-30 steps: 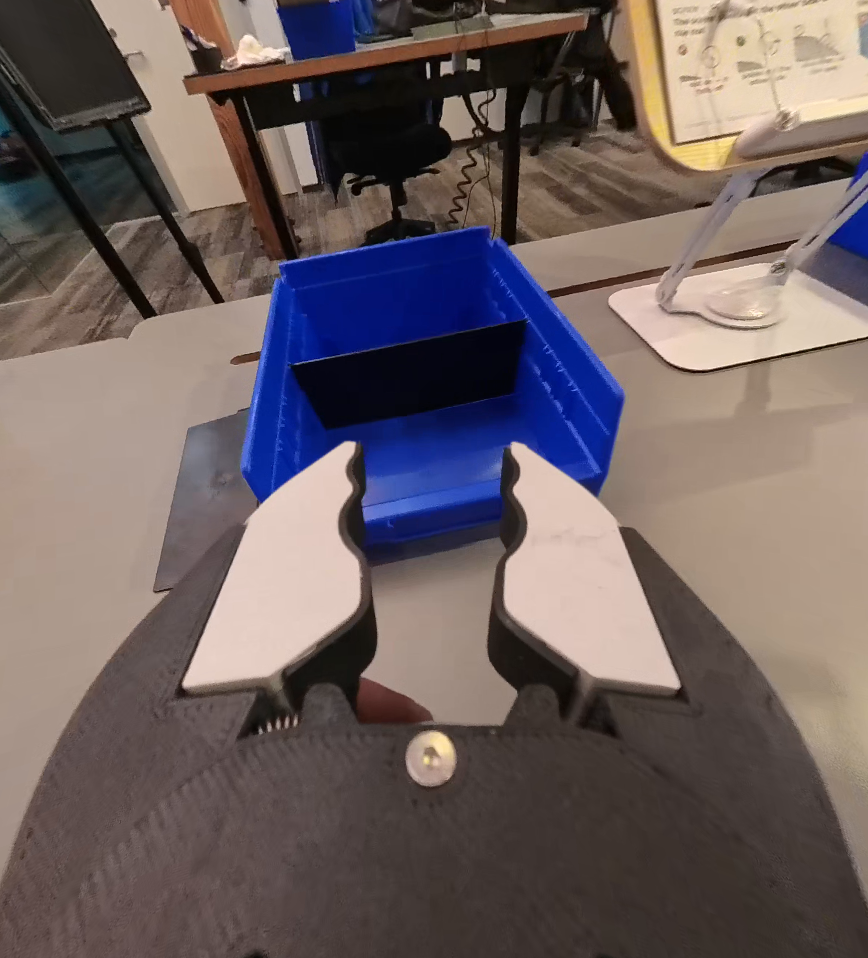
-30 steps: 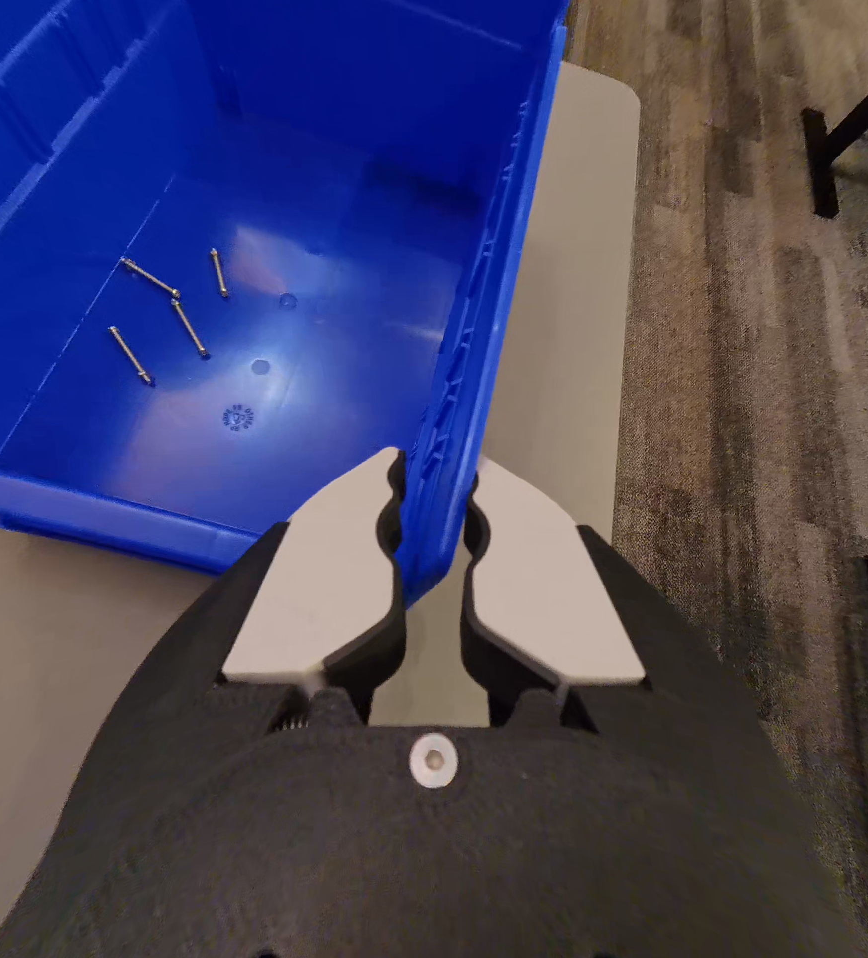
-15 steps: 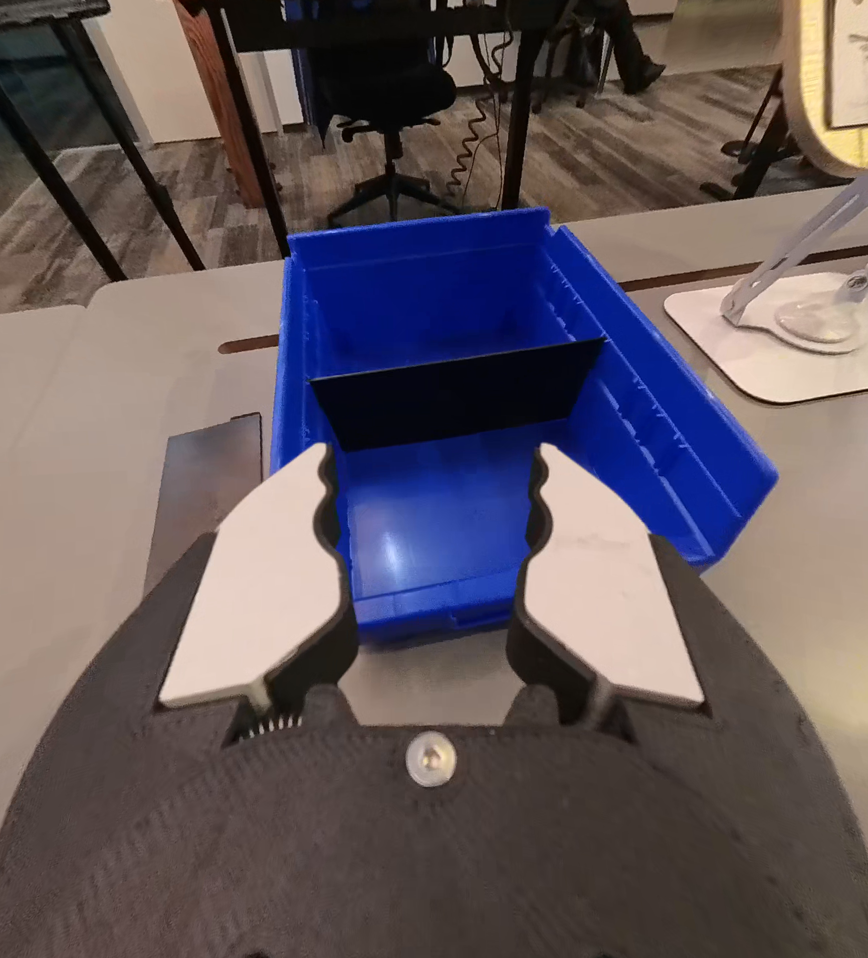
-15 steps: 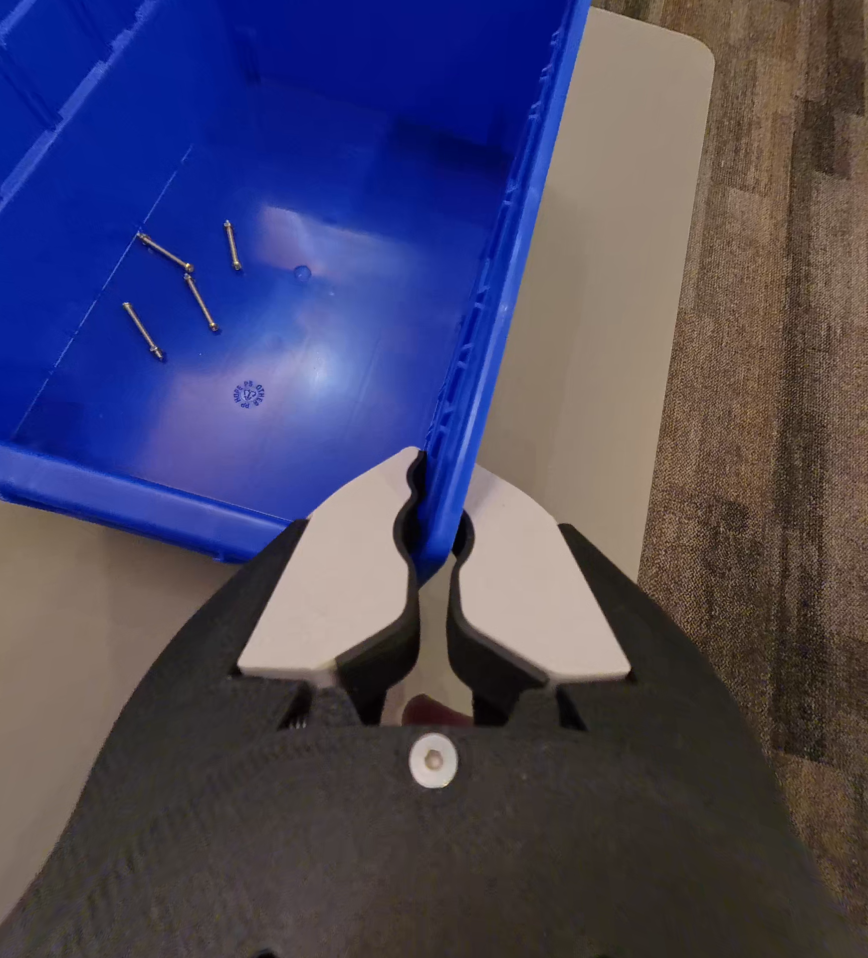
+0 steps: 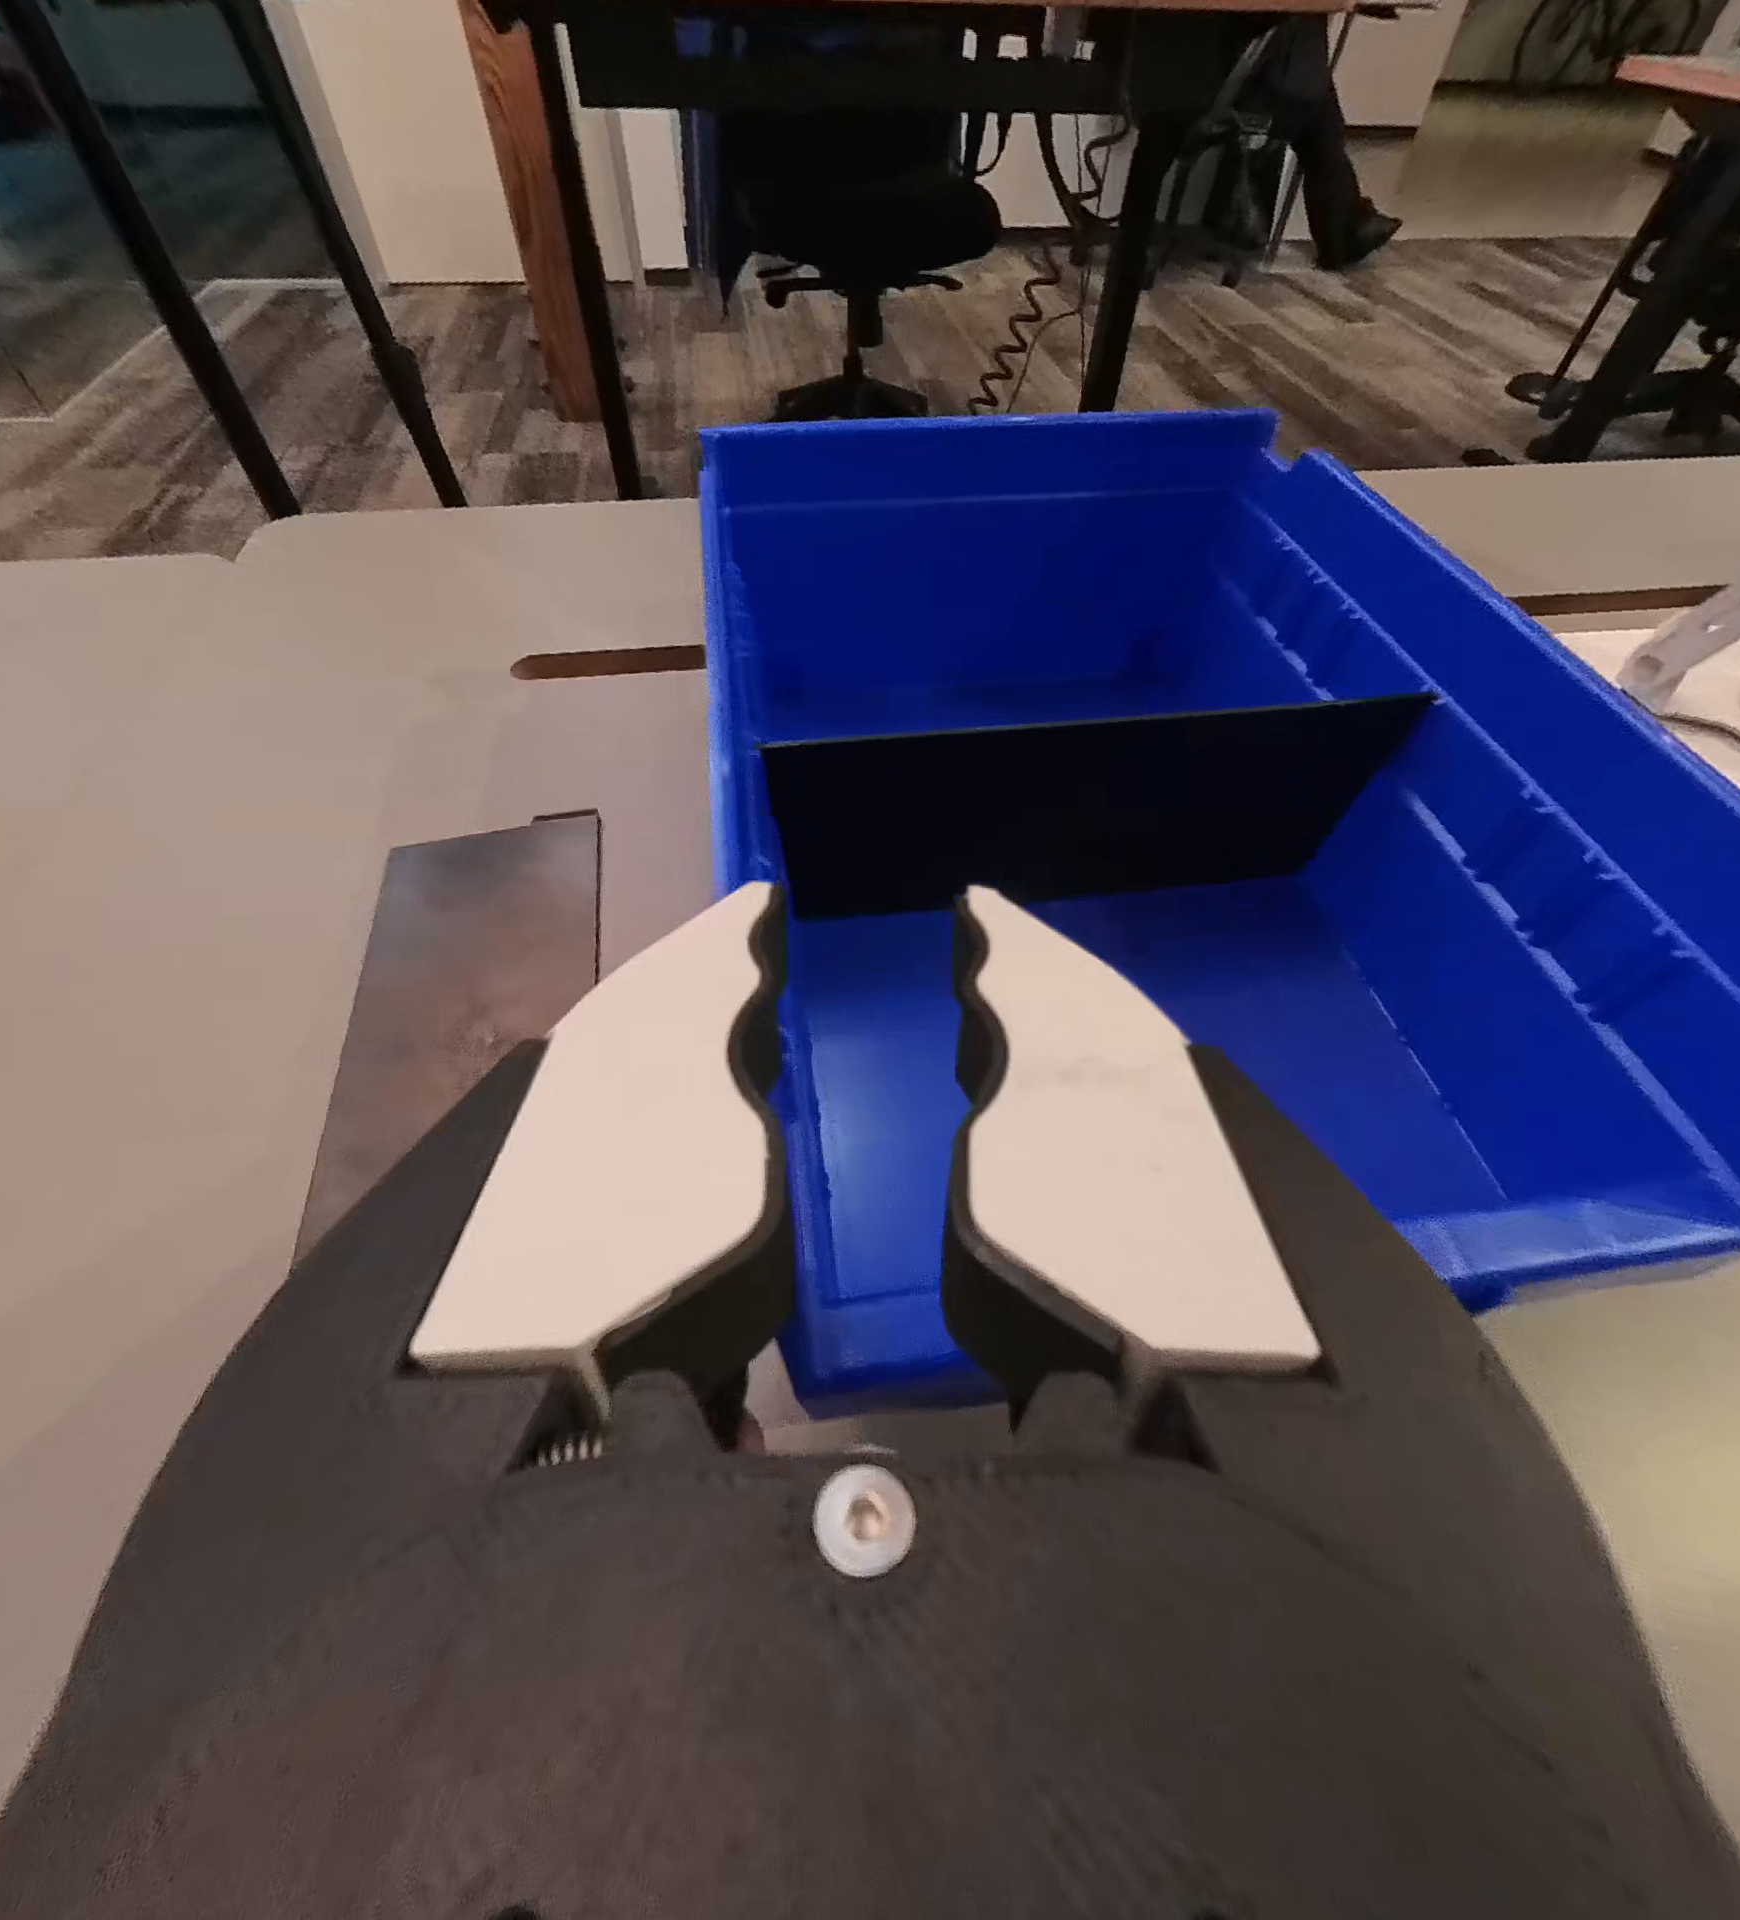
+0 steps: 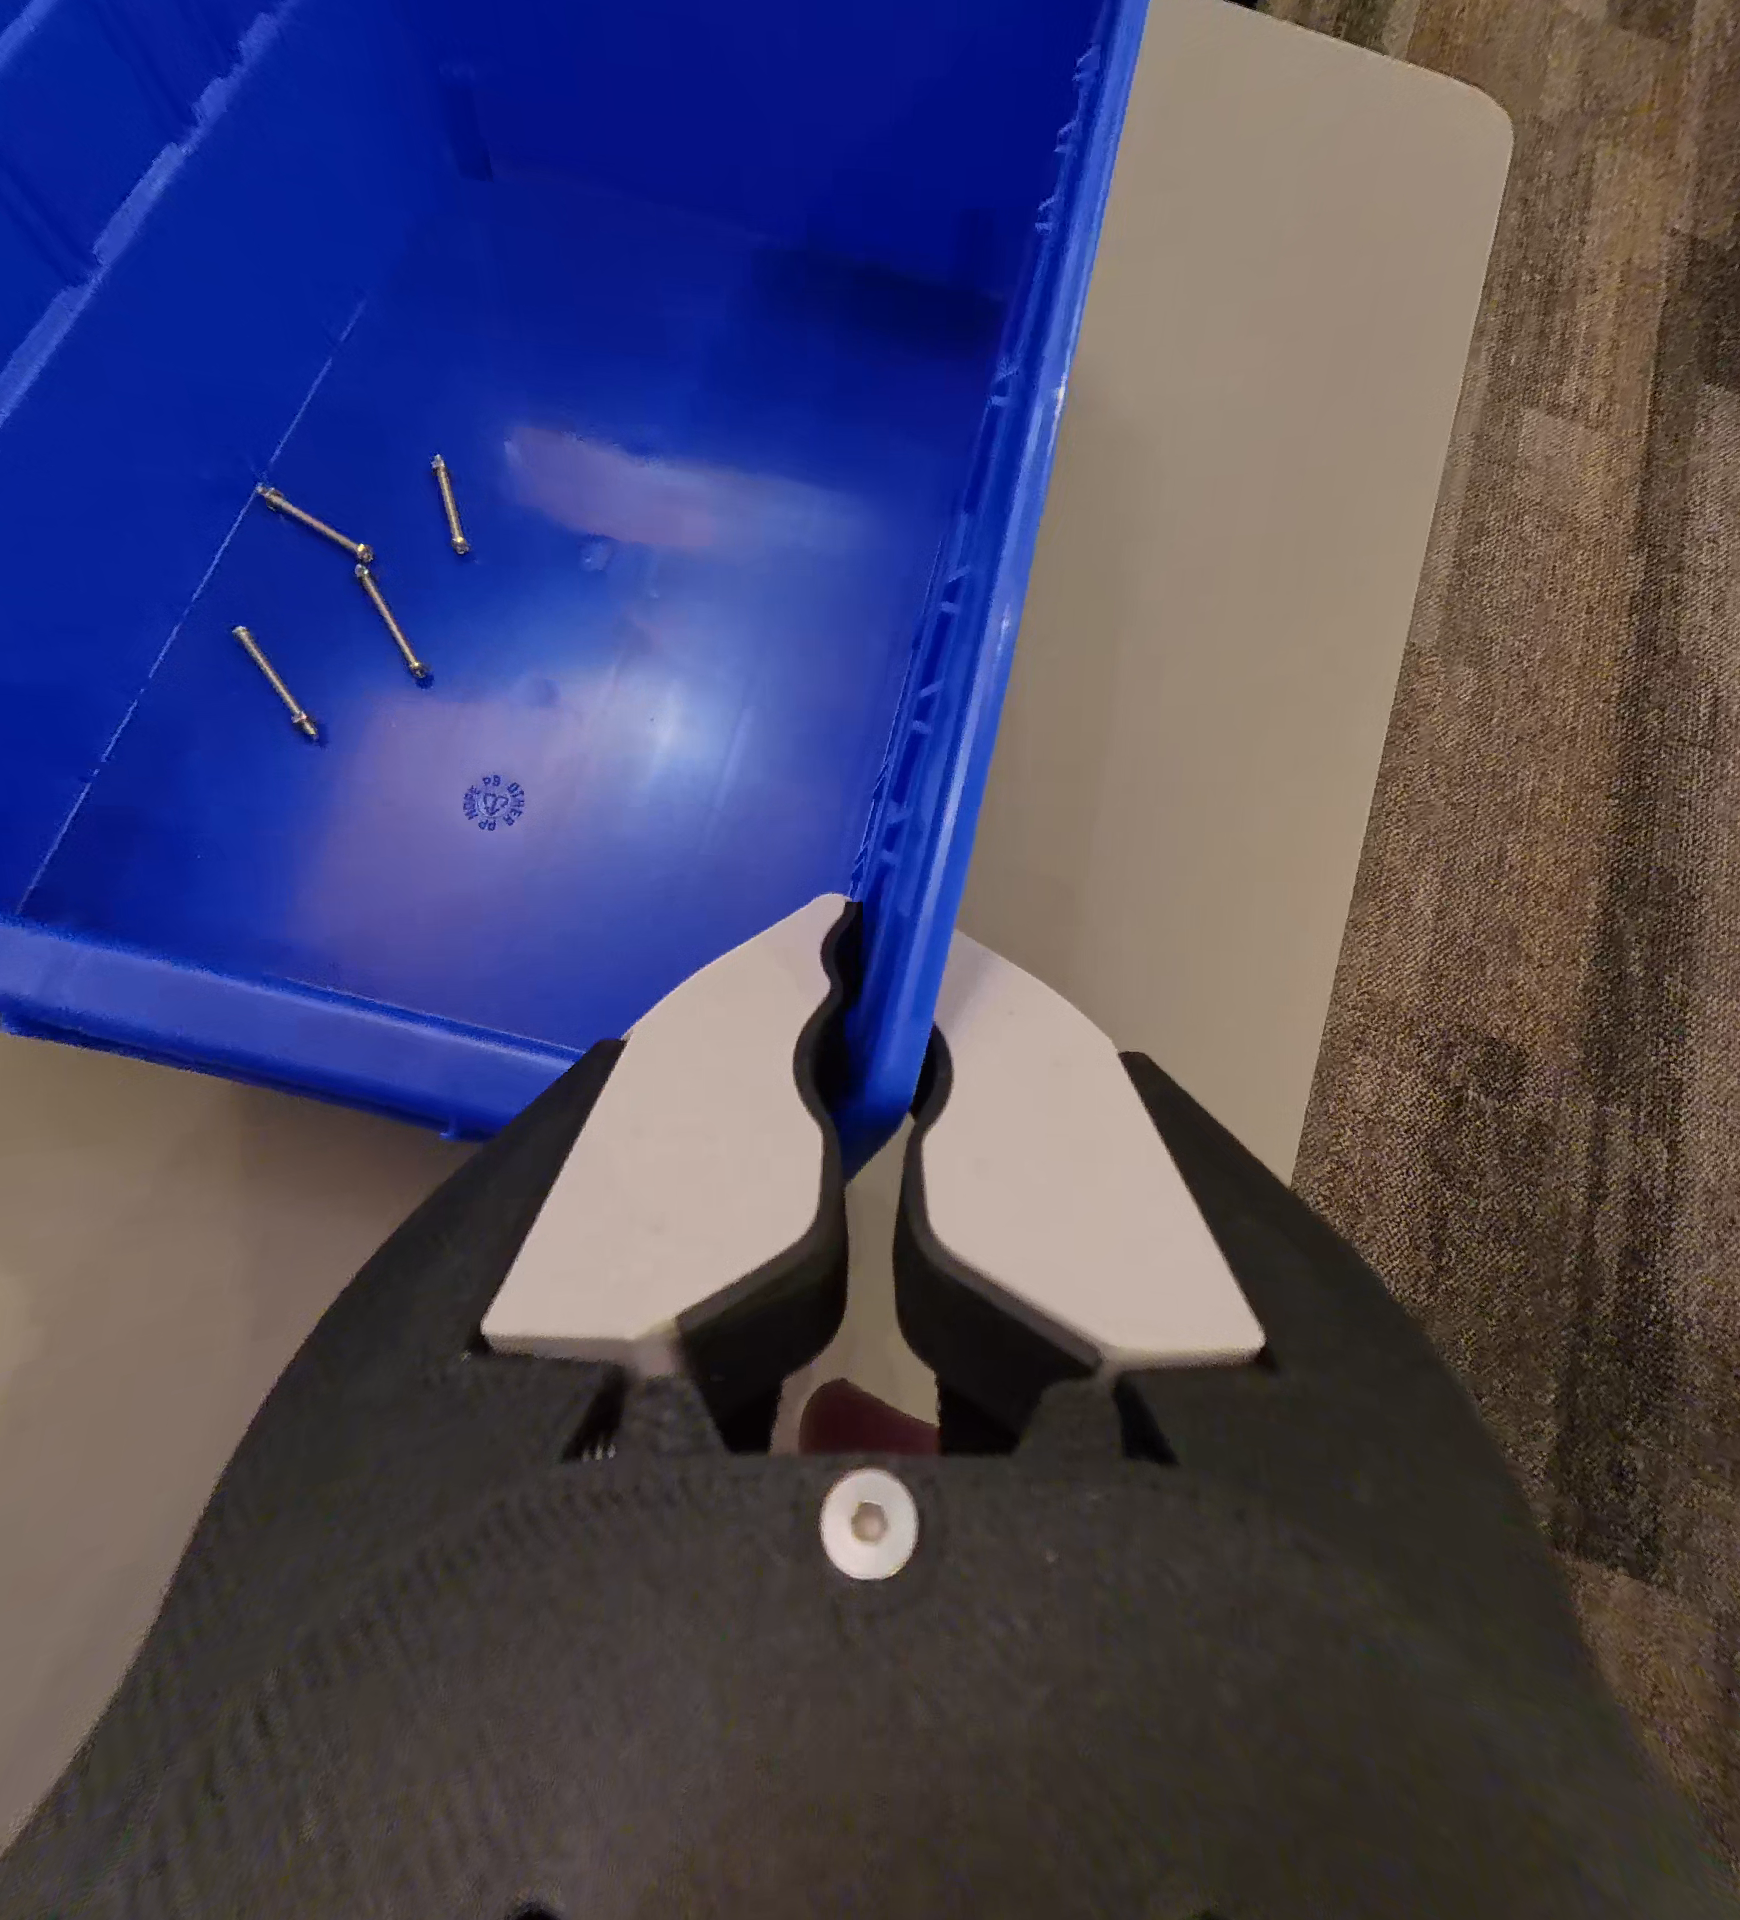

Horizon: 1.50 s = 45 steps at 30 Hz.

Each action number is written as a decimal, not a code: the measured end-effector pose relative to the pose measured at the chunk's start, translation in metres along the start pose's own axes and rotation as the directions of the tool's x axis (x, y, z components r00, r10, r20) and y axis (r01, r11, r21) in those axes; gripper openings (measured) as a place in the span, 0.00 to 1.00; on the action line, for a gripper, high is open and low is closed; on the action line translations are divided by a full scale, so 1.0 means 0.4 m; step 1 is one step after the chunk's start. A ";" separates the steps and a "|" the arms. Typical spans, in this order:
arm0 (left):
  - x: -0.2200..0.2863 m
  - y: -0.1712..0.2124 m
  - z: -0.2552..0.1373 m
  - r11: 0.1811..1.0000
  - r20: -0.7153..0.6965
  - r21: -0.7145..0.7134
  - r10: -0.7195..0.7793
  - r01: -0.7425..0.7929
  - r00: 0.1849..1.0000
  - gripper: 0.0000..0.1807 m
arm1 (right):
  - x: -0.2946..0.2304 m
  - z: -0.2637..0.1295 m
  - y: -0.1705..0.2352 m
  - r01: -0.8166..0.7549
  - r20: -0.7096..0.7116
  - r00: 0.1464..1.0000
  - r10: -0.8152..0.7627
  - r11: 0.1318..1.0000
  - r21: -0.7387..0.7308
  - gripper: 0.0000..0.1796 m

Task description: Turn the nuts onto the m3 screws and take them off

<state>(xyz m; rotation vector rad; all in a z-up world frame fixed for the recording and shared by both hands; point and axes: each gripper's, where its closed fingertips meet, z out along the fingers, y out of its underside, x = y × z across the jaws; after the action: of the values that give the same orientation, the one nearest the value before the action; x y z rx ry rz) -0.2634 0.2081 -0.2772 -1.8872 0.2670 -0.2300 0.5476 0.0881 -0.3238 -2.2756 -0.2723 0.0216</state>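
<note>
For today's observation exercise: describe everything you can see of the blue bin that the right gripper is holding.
The blue bin is glossy moulded plastic, open-topped, with ribbed side walls. It sits on a pale table near its edge. Four thin metal screws lie loose on its floor. The right gripper is shut on its near corner wall, one finger inside, one outside.

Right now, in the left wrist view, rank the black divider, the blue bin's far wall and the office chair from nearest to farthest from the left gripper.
1. Black divider: just ahead of the left gripper and its open jaws.
2. Blue bin's far wall: behind the divider, towards the table edge.
3. Office chair: on the floor beyond the table.
</note>
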 end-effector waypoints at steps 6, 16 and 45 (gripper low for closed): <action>-0.039 -0.023 -0.009 0.997 0.073 0.074 -0.010 0.005 0.997 0.06 | -0.013 -0.032 0.027 0.013 0.037 0.999 -0.013 1.000 0.005 0.02; -0.072 0.050 -0.046 0.991 0.035 -0.094 -0.089 0.092 0.995 0.23 | -0.011 -0.053 0.045 0.016 0.063 0.998 -0.017 1.000 0.008 0.02; -0.009 0.084 -0.144 0.994 -0.034 -0.087 -0.071 0.068 0.997 0.01 | -0.128 -0.194 0.155 0.256 0.401 0.876 -0.268 0.963 0.086 0.02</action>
<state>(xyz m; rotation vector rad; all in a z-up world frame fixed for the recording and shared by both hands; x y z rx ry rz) -0.2861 0.1466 -0.2904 -1.9811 0.2395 -0.3048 0.5177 -0.0194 -0.3228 -2.1672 -0.7955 0.3641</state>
